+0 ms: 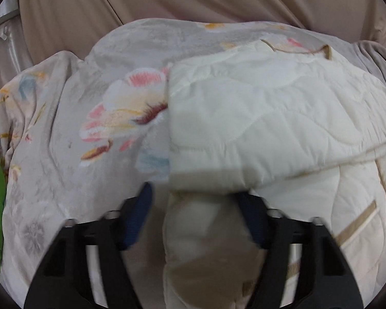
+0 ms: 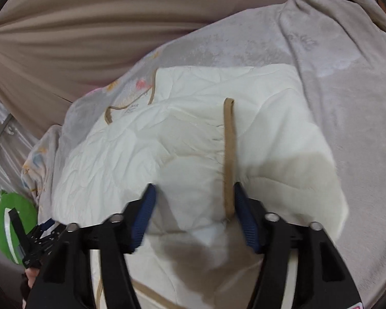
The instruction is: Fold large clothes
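We see the cream quilt (image 1: pixel 257 118) folded at centre frame on a flowered blanket (image 1: pixel 95 97). Our left gripper (image 1: pixel 195 195) has a thick fold between its spread fingers, though whether they pinch it we cannot tell. Our right gripper (image 2: pixel 193 193) likewise straddles quilt beside the tan trim (image 2: pixel 228 154), grip unclear.

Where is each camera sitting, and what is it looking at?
Left wrist: on the left gripper, looking down over its blue jaws at the cream quilt on a floral blanket.
Right wrist: on the right gripper, facing the quilt's tan trim; the left gripper is at the lower left.
Both see the quilt and blanket.
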